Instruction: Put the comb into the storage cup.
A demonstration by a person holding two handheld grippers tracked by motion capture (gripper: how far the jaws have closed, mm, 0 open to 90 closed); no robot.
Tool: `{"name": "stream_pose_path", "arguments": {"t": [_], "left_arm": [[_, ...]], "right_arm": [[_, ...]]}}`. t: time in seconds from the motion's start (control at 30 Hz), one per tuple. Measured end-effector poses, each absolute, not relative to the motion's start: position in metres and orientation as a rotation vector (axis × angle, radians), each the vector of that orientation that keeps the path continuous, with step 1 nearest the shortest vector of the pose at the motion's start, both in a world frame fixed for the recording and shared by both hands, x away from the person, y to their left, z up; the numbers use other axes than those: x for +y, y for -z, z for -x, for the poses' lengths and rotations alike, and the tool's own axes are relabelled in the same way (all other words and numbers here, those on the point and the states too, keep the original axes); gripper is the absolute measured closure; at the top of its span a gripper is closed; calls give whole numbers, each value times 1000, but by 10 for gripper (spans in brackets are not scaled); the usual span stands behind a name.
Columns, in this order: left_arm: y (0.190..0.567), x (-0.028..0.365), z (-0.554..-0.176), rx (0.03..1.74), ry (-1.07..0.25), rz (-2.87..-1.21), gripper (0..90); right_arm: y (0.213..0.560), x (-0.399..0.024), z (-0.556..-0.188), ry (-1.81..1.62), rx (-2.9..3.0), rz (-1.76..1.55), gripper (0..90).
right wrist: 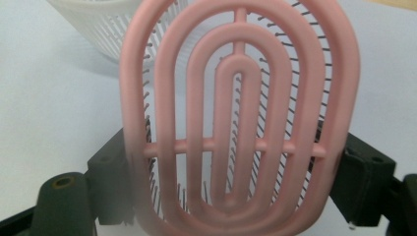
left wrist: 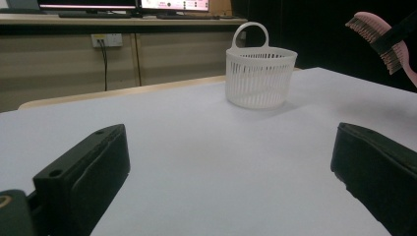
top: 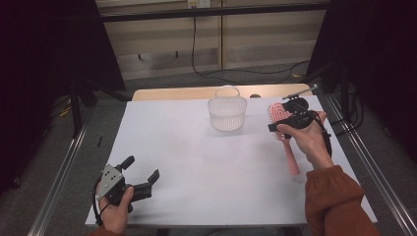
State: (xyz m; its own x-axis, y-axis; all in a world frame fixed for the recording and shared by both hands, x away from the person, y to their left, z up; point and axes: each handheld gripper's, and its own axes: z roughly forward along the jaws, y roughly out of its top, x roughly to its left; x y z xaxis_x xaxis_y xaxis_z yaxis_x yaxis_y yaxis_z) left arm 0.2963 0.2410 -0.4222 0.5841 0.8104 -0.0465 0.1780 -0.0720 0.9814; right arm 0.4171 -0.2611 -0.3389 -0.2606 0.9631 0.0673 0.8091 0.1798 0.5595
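Note:
A pink hairbrush (top: 287,136) with a vented oval head (right wrist: 236,118) hangs above the table at the right, handle pointing toward the person. My right gripper (top: 284,121) is shut on the sides of the brush head, its black jaws pressing both edges in the right gripper view. A white slatted basket (top: 226,112) with a loop handle stands on the white table, left of the brush; it also appears as the basket (left wrist: 259,76) ahead of the left gripper. My left gripper (top: 143,173) rests near the front left corner, jaws wide apart with nothing between them.
The white table sheet (top: 196,162) covers most of the table; a wooden strip (top: 172,93) shows at its far edge. Metal rails (top: 61,167) run along both sides. A dark cable (top: 206,69) lies on the floor beyond the table.

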Motion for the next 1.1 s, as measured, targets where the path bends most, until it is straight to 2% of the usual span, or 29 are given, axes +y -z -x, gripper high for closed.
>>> {"name": "stream_pose_path", "arguments": {"t": [1.1], "left_arm": [[422, 241, -296, 848, -647, -1585, 14]], "right_arm": [[320, -258, -410, -987, 2030, -1540, 195]]}}
